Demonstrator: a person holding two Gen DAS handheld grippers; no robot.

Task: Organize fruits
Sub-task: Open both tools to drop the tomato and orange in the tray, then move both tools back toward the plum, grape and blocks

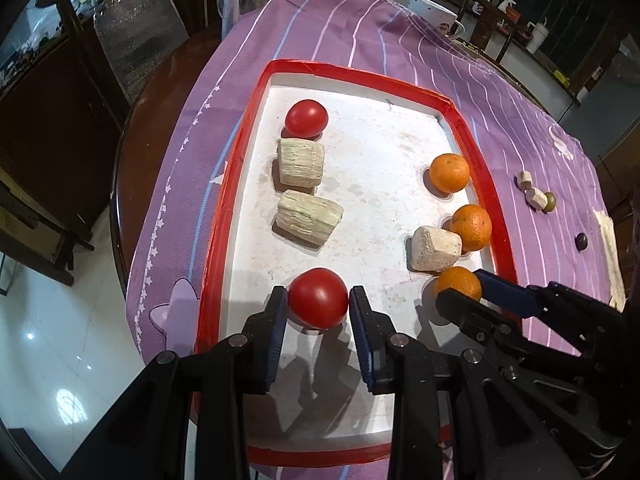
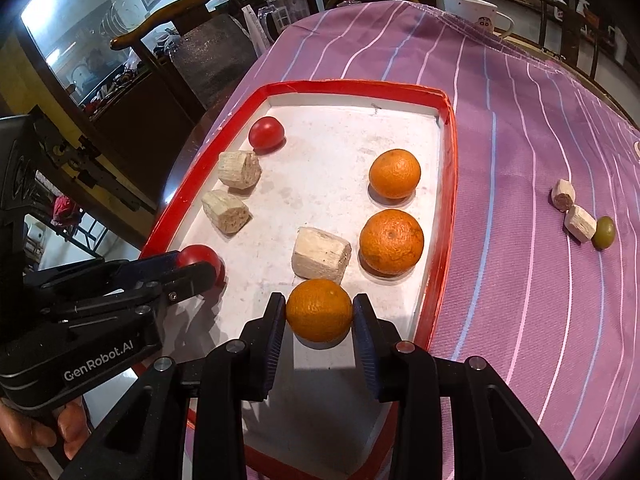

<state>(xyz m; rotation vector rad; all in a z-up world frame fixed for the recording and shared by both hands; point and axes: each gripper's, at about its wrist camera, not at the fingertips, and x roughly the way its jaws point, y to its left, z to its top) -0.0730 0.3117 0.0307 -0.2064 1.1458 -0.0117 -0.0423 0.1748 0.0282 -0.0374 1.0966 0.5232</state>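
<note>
Left claw [image 1: 318,300] angled down, nearly closed; right claw [image 2: 319,310] likewise.

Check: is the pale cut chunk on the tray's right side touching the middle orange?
Touching. In the left wrist view the pale chunk butts against the middle orange with no tray floor between them; the right wrist view shows the same contact.

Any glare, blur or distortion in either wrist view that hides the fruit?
Left wrist view: strong fisheye bending of the red-rimmed tray, dark vignetted corners, glare only on the floor; the near tomato is sharp. Right wrist view: same curvature, the near orange is crisp and casts a hard shadow toward the camera.
</note>
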